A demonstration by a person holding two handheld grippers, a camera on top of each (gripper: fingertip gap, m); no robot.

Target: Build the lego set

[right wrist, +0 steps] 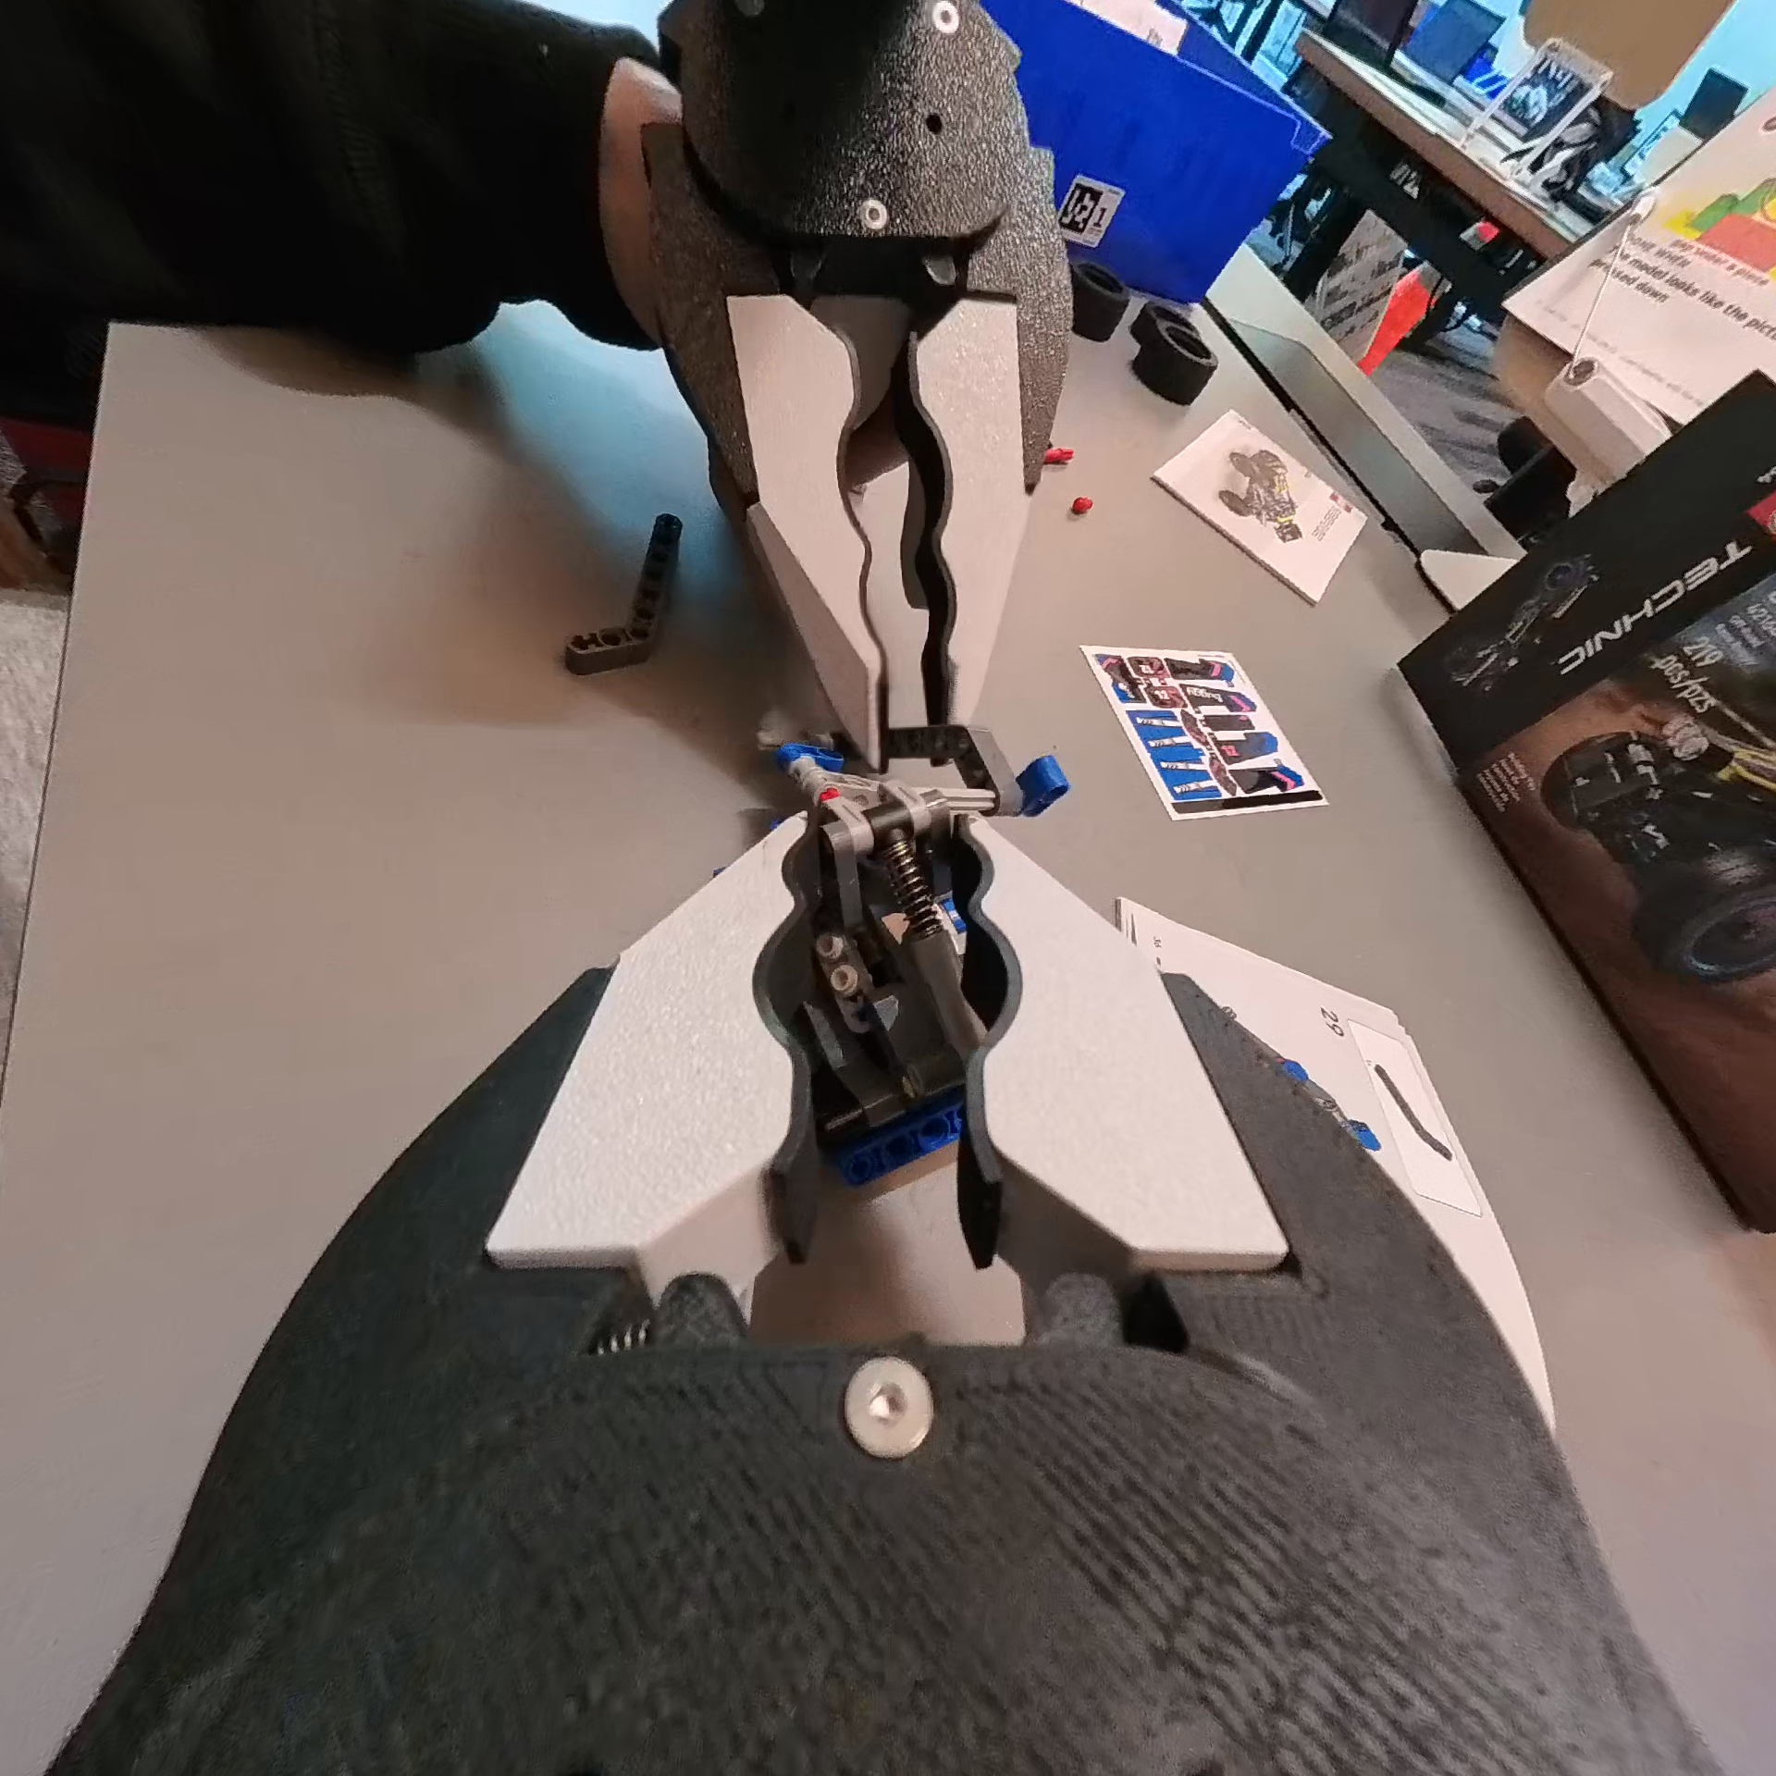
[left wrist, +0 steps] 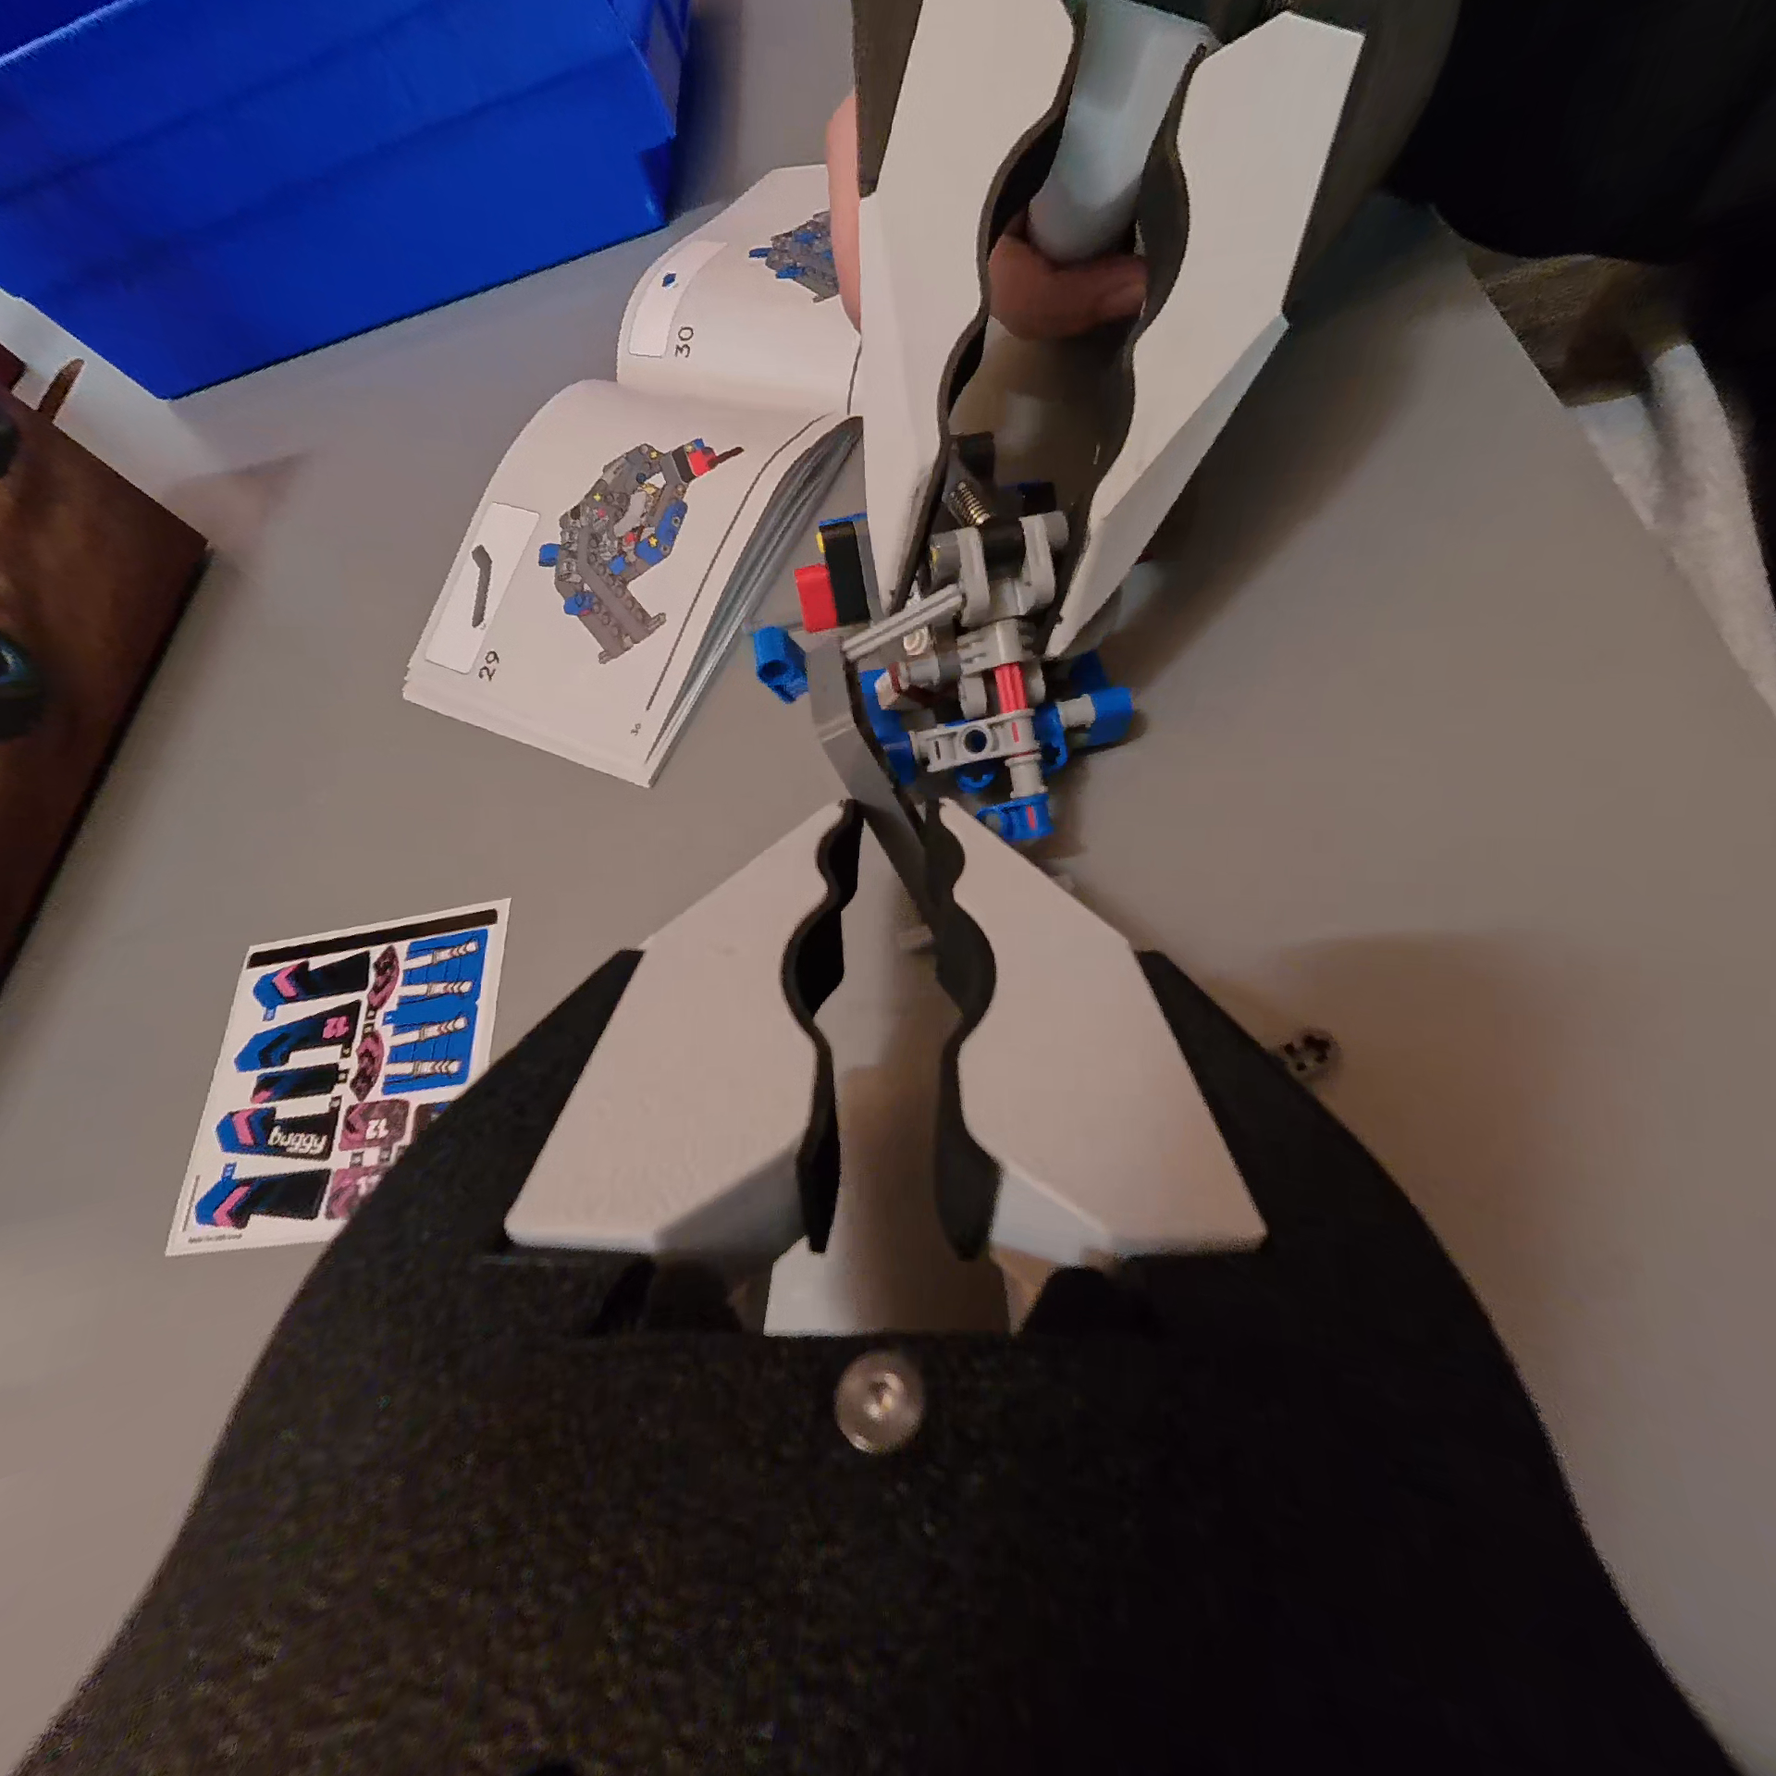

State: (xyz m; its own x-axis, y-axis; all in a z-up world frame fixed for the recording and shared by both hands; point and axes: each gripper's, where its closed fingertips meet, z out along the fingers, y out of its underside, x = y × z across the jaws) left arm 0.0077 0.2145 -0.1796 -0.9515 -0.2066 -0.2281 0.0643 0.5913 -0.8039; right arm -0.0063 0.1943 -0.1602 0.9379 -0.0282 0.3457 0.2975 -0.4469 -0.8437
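Observation:
The half-built Lego chassis (left wrist: 980, 663), grey, blue and black with a spring, is held just above the grey table (left wrist: 1393, 769). My right gripper (right wrist: 884, 836) is shut on the chassis (right wrist: 894, 971), which sits between its pads. It enters the left wrist view from the top (left wrist: 990, 596). My left gripper (left wrist: 894, 817) is shut on a dark grey bent beam (left wrist: 846, 711) and holds it against the chassis's near end. In the right wrist view the left gripper (right wrist: 913, 735) comes down from above, with the beam (right wrist: 947, 750) at its tips.
An open instruction booklet (left wrist: 615, 577) and a sticker sheet (left wrist: 346, 1076) lie to the left, with a blue bin (left wrist: 336, 173) behind. In the right wrist view there are a spare bent beam (right wrist: 625, 605), black tyres (right wrist: 1153, 336), red pins (right wrist: 1083, 503), a leaflet (right wrist: 1259, 500) and the set's box (right wrist: 1634, 817). Less than 4 cm separates the two grippers' tips.

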